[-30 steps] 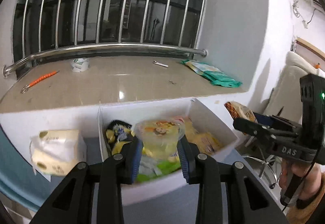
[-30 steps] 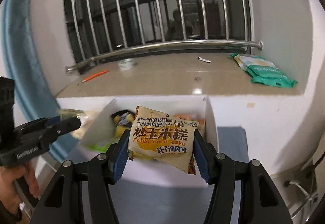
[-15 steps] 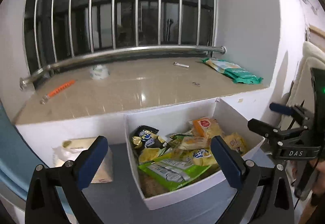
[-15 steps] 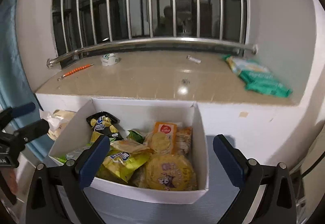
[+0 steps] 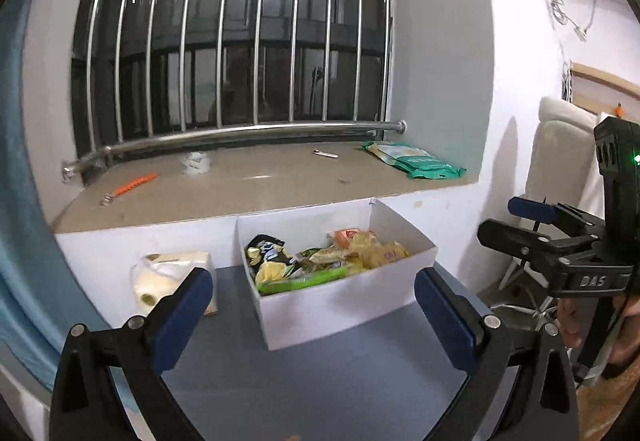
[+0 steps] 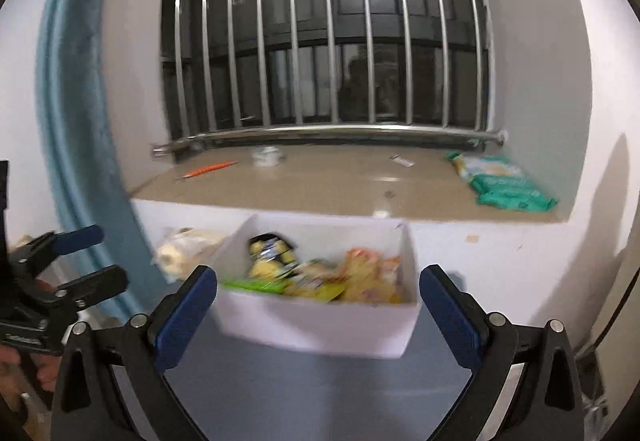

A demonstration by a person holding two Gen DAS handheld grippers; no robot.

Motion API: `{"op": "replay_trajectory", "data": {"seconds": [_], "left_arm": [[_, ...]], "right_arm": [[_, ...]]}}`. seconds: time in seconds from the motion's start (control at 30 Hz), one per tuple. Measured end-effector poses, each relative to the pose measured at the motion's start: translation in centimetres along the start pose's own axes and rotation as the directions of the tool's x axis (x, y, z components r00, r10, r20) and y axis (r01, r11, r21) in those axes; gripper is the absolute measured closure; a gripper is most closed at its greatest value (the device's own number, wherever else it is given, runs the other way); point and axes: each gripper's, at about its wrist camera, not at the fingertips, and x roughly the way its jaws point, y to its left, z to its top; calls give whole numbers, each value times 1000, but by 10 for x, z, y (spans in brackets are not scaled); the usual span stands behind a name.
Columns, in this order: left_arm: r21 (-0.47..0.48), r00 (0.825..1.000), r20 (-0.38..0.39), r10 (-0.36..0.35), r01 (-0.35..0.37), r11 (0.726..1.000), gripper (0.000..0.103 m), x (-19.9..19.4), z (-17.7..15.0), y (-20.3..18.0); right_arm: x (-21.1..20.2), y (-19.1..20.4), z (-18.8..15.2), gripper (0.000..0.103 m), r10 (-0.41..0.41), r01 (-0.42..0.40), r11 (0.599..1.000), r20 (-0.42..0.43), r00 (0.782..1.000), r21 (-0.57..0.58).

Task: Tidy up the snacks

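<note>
Both black, blue-padded grippers, left gripper [image 5: 314, 291] and right gripper [image 6: 318, 289], hang spread wide and empty (nothing pinched) before the white cardboard box [image 5: 340, 301] of mixed snack packets [image 5: 320, 257].

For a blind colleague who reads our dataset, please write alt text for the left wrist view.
The open left gripper faces a white box of mixed snack packets on a grey-blue table. A tissue pack lies left of the box, below a barred window's sill. At right, the right gripper, also open, holds nothing.
</note>
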Motion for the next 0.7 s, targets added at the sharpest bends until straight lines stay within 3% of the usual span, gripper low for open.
{"op": "replay_trajectory", "data": {"seconds": [0.2, 0.33, 0.47, 0.53, 0.6, 0.7], "left_arm": [[-40, 999, -12, -38, 37, 999, 0, -57, -28, -18], [-64, 999, -49, 9, -12, 998, 0, -82, -48, -27], [-153, 997, -43, -62, 55, 987, 0, -103, -66, -26], [-115, 997, -57, -59, 52, 992, 0, -107, -68, -33], [-82, 999, -44, -7, 4, 997, 0, -116, -68, -38], [-92, 998, -44, -39, 34, 995, 0, -120, -66, -38]], "right_arm": [[-41, 16, -36, 0, 53, -53, 999, -16, 998, 2], [-67, 29, -66, 0, 104, -101, 993, -47, 993, 62], [-91, 39, -85, 0, 132, -126, 987, -47, 990, 104], [-97, 46, -85, 0, 133, -130, 990, -58, 989, 56], [-106, 53, -83, 0, 96, -95, 995, -42, 994, 16], [-113, 55, -79, 0, 104, -103, 994, -20, 994, 20]]}}
